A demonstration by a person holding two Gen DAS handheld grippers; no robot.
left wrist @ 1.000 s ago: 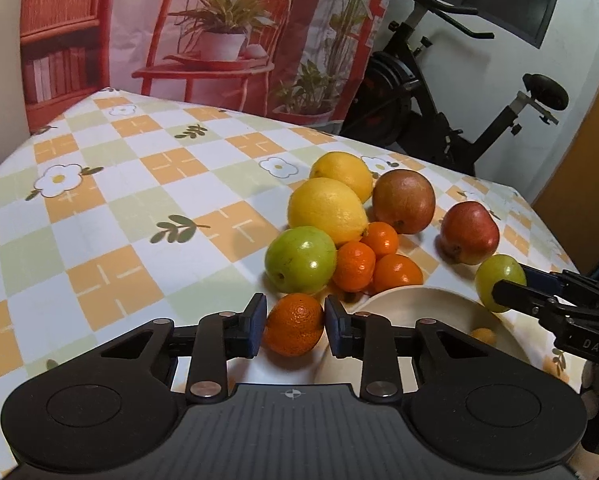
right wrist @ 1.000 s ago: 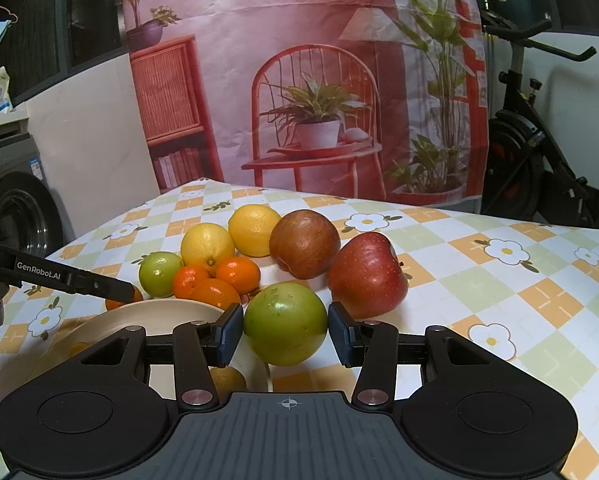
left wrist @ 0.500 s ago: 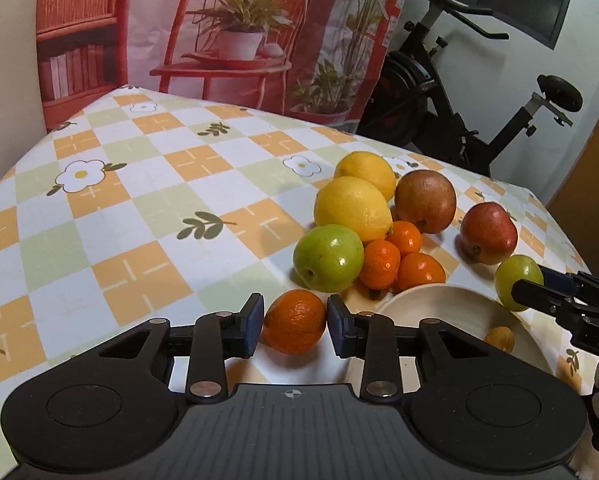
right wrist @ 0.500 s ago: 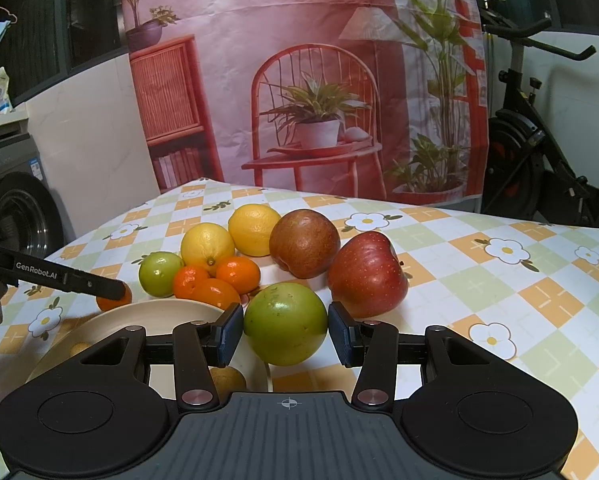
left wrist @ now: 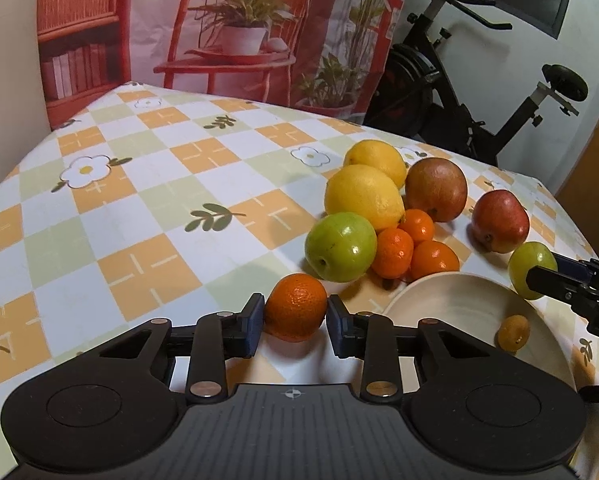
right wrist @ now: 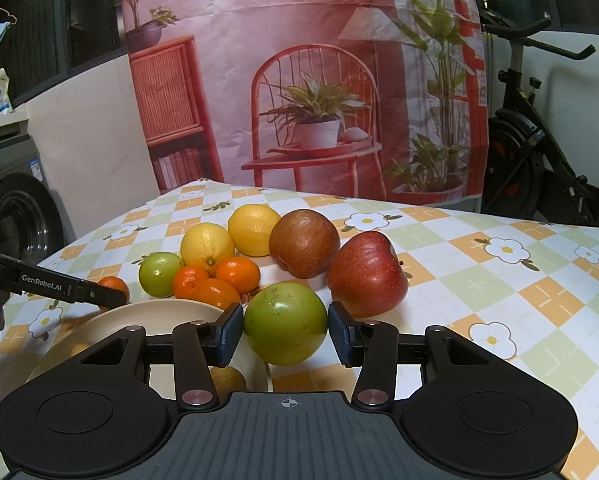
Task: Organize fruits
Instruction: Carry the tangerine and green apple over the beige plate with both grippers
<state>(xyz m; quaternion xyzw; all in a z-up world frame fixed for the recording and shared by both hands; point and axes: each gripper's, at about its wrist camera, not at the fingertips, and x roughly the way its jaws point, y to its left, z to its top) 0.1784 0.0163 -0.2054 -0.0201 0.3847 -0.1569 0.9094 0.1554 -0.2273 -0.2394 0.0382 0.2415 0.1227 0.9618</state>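
The left gripper clamps a mandarin between its pads; the right gripper clamps a green apple. The bowl lies just beside both, likely their destination.

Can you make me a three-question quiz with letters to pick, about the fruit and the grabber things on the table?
1. Where is the small yellow fruit?
A) in the bowl
B) beside the bowl
C) in a gripper

2. How many lemons are there?
A) one
B) two
C) four

3. The left gripper is:
A) open and empty
B) shut on the mandarin
C) shut on a lemon

Answers:
1 A, it lies inside the cream rim.
2 B, two yellow ones sit side by side.
3 B, both pads press the mandarin's sides.
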